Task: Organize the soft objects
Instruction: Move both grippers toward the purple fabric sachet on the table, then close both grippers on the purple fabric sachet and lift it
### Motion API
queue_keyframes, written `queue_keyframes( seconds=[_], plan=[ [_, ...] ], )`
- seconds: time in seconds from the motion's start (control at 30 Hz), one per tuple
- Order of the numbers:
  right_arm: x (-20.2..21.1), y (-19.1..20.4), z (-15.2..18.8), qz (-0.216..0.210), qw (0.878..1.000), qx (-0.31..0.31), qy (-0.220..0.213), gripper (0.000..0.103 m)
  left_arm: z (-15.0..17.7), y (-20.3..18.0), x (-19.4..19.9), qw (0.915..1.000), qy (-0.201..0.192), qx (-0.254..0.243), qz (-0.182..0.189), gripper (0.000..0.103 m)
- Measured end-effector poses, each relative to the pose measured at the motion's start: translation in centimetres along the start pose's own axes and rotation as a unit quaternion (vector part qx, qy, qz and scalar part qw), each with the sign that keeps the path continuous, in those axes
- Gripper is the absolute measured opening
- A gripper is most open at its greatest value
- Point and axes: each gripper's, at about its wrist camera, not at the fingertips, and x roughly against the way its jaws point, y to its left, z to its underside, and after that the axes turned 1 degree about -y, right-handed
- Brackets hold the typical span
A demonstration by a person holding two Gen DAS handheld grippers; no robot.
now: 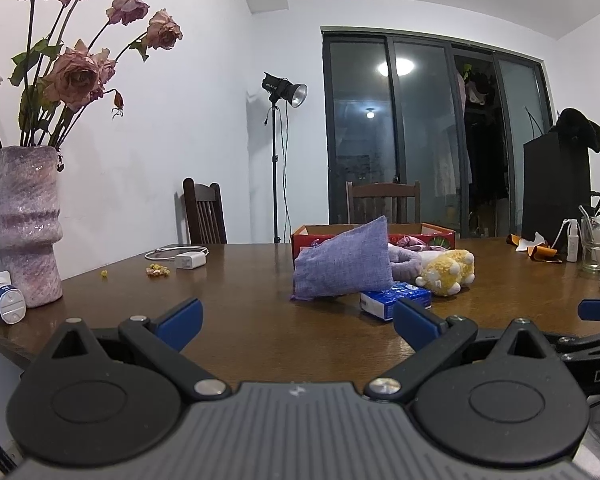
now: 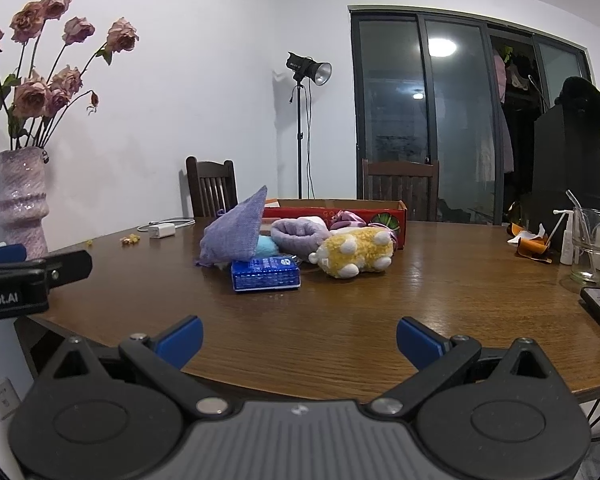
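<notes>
Left wrist view: my left gripper (image 1: 296,320) gapes wide, empty; purple pouch (image 1: 342,260) at twelve o'clock on the table (image 1: 228,280). Right wrist view: my right gripper (image 2: 299,340) equally spread; yellow plush (image 2: 354,258) at one o'clock.

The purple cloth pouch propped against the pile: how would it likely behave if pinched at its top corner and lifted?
The purple cloth pouch looks like loose woven fabric, so it would probably sag and fold, not stay stiff. It leans on the red box and soft items, so lifting it may let neighbours shift. Its rough weave should grip well, and it looks light.
</notes>
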Motion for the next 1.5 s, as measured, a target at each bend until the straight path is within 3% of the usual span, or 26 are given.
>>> queue_keyframes(
  seconds=[0.7, 1.0, 1.17, 1.33, 1.5],
  plan=[
    [0.1, 0.7, -0.9, 0.009, 1.000, 0.011, -0.016, 0.103, -0.3, 1.0, -0.5, 0.9994, 0.021, 0.026, 0.001, 0.103],
    [0.1, 0.1, -1.8, 0.024, 0.998, 0.007, -0.064, 0.103, -0.5, 1.4, -1.0, 0.9990, 0.029, 0.034, -0.001, 0.103],
    [-1.3, -1.0, -2.8, -0.003, 0.998, -0.022, -0.061, 0.103, -1.4, 1.1, -2.0, 0.9996, 0.024, 0.015, -0.007, 0.103],
    [-2.7, 0.1, -3.9, 0.003, 0.997, 0.020, -0.076, 0.103, -2.6, 1.7, -4.2, 0.9993, 0.020, 0.027, 0.016, 0.103],
    [-7.2, 0.2, -6.2, -0.034, 0.999, 0.008, -0.038, 0.102, -4.0, 3.0, -9.3, 0.9976, 0.046, 0.046, 0.025, 0.101]
  ],
)
